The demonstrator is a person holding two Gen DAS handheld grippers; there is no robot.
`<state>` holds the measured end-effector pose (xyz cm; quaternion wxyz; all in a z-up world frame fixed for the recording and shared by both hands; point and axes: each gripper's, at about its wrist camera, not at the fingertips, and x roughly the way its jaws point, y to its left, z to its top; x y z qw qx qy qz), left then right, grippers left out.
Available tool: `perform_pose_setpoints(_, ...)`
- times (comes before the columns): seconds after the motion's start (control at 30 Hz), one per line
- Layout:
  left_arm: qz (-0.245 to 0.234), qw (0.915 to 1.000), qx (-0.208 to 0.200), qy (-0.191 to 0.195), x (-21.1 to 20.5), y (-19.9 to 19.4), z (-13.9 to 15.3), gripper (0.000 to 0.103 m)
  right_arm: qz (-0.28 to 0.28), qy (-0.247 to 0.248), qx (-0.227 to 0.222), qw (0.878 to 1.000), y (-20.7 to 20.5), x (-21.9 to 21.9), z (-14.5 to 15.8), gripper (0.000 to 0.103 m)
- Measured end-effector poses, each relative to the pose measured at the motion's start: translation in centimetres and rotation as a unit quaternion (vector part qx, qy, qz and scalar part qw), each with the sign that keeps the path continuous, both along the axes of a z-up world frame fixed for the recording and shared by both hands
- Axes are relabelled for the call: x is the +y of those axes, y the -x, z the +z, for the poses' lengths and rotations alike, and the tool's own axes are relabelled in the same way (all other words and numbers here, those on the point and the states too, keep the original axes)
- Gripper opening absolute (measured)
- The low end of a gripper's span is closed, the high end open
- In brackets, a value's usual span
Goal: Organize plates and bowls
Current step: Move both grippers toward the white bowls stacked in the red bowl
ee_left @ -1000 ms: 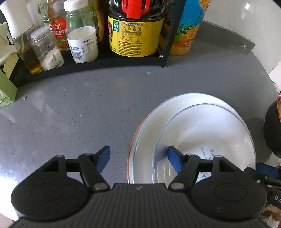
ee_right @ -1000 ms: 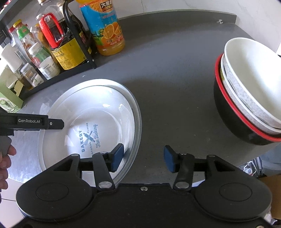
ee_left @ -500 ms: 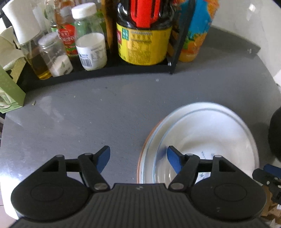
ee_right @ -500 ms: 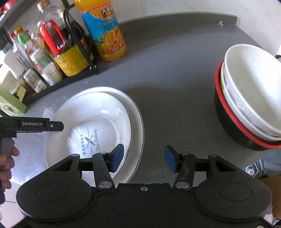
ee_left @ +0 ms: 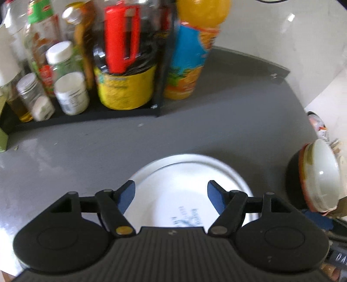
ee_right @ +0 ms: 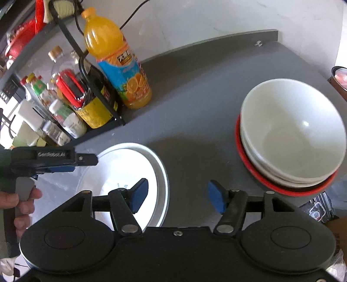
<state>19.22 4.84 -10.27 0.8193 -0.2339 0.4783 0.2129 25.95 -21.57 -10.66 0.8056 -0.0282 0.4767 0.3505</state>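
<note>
Grey countertop (ee_right: 195, 91) with low backsplash against a pale wall (ee_right: 206, 19), daylight glare.

White plate (ee_right: 130, 164) with blue print, white bowls (ee_right: 292, 130) nested in a red-rimmed black bowl (ee_right: 282, 186), grey counter (ee_right: 206, 97)

Motion blur smears the rack bottles (ee_left: 71, 95) beyond reading. The left tongs' body hides the near edge of the plates (ee_left: 186, 173), whose blue print (ee_left: 188, 217) stays illegible.

Bright daylight glares off the white plate (ee_right: 121, 164) and grey countertop (ee_right: 195, 91); the left wrist view is motion-blurred, and fisheye distortion bends the countertop's far edge.
</note>
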Motion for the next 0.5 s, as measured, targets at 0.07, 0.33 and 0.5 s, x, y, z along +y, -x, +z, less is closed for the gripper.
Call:
perform_pose_setpoints(0.07,0.002,0.9999,-0.01,0.002,-0.8,-0.8,0.7,0.079,-0.004,-0.005,-0.003,1.0,-0.1,-0.6,0.5,0.07)
perform_pose_setpoints(0.33,-0.028,0.9992,-0.024,0.019,-3.9,-4.0,2.4,0.091,-0.052,-0.044,-0.034,0.997,-1.0,-3.6,3.4,0.095)
perform_pose_setpoints(0.5,-0.058,0.998,-0.024,0.01,-6.2,-5.8,2.8,0.092,-0.105,-0.045,-0.054,0.992,-2.3,-6.1,4.0,0.102)
